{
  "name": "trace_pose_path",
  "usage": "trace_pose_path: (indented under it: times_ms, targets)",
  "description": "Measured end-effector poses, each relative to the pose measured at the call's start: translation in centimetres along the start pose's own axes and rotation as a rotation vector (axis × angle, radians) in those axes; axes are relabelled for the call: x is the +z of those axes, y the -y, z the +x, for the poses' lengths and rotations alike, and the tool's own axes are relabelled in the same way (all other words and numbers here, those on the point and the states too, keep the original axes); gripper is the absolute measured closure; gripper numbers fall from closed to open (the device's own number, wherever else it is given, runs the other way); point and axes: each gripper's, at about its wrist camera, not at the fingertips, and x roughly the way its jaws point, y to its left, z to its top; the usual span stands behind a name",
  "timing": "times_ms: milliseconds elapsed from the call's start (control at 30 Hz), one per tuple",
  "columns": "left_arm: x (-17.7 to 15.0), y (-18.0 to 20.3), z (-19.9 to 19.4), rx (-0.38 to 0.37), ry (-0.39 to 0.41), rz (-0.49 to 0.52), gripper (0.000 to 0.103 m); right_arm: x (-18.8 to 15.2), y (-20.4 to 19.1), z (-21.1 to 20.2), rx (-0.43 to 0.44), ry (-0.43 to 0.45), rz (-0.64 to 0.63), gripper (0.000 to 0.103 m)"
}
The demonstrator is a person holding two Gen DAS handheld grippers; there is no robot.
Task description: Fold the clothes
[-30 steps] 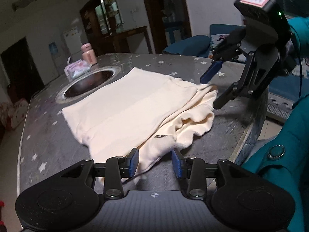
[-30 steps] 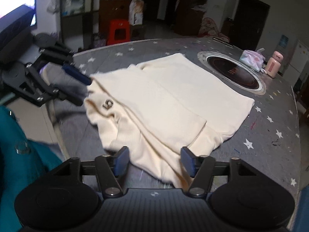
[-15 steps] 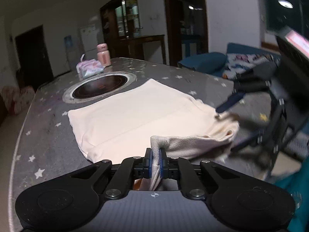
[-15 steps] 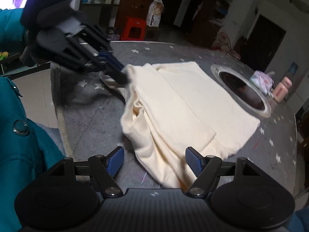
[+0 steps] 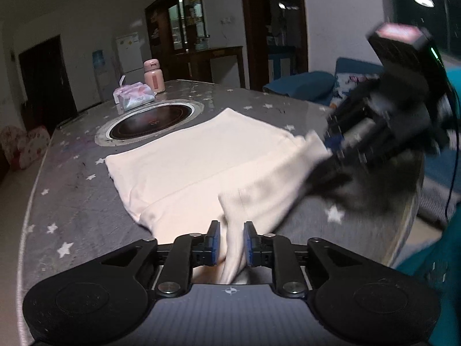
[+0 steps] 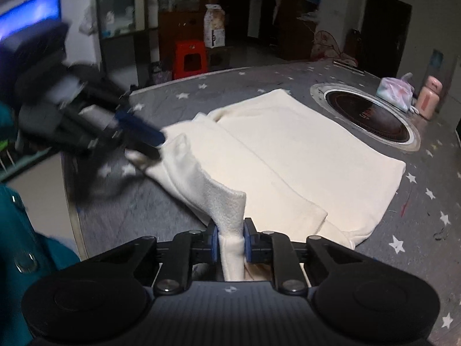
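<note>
Right tool now clenched on cream garment edge, left tool likewise pinching its corner.

A cream garment lies spread on a grey, star-patterned tabletop. At the bottom, the left claw pinches a raised fold of the garment's near edge between its blue pads. At right, the right claw, blurred, meets the garment's right corner. Beyond the garment, a round black cooktop is set into the tabletop. Behind it stand a tissue pack and a pink bottle.
</note>
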Motion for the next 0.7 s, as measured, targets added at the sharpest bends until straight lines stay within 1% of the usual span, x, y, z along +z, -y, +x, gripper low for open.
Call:
trace_pose_path:
  times_ms: [33, 100, 133, 267, 300, 333, 433, 533, 700]
  targets:
    - [-0.2, 0.1, -0.1, 0.011, -0.004, 0.022, 0.070, 0.2, 0.2, -0.1, 0.001, 0.002, 0.007, 0.089]
    - [-0.7, 0.4, -0.1, 0.032, -0.011, 0.067, 0.065, 0.4, 0.4, -0.2, 0.000, 0.010, 0.014, 0.089]
    - [-0.9, 0.5, -0.2, 0.043, -0.015, 0.089, 0.065, 0.5, 0.4, -0.2, 0.001, 0.011, 0.018, 0.089]
    - [-1.5, 0.8, 0.1, 0.047, -0.029, 0.166, 0.065, 0.6, 0.5, -0.2, -0.007, 0.015, 0.026, 0.090]
    - [-1.7, 0.8, 0.3, 0.047, -0.035, 0.179, 0.068, 0.6, 0.4, -0.2, -0.012, 0.019, 0.030, 0.090]
    - [-1.8, 0.8, 0.5, 0.046, -0.041, 0.192, 0.078, 0.6, 0.4, -0.3, -0.015, 0.023, 0.036, 0.090]
    - [-1.7, 0.4, 0.6, 0.052, -0.036, 0.179, 0.095, 0.5, 0.4, -0.4, -0.025, 0.040, 0.045, 0.092]
    - [-1.2, 0.2, -0.1, 0.016, -0.016, 0.153, 0.097, 0.4, 0.2, -0.9, -0.032, 0.062, 0.052, 0.092]
    - [-0.3, 0.4, -2.2, -0.020, 0.014, 0.099, 0.097, 0.2, 0.2, -2.7, -0.037, 0.100, 0.064, 0.093]
